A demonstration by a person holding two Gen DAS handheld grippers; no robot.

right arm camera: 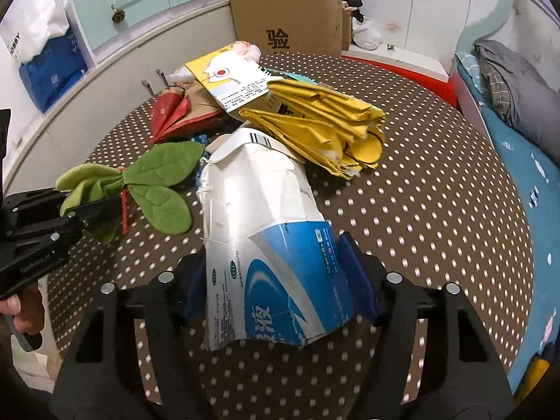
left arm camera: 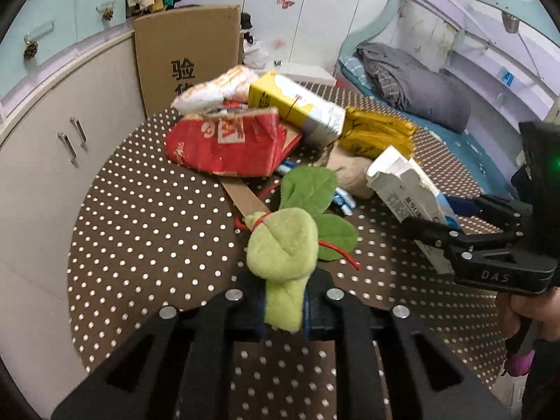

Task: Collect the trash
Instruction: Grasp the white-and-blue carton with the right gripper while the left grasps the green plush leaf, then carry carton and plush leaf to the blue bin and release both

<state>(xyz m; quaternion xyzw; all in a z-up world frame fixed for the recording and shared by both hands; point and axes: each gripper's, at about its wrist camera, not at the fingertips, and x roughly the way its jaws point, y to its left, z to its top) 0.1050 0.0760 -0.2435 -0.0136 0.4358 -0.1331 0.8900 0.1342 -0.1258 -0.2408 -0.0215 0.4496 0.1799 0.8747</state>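
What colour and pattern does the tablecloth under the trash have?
The tablecloth is dark brown with small white polka dots, seen best in the right wrist view.

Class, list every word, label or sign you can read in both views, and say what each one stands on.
"验": cardboard box.
"DAS": right gripper, on its body.
"OBBY": white bag, first letter cut off.
Barcode: white and blue carton; its large blue characters are cut off, its small print too blurred to read.
Yellow carton: print too small to read.
Red bag: white logo, unreadable.
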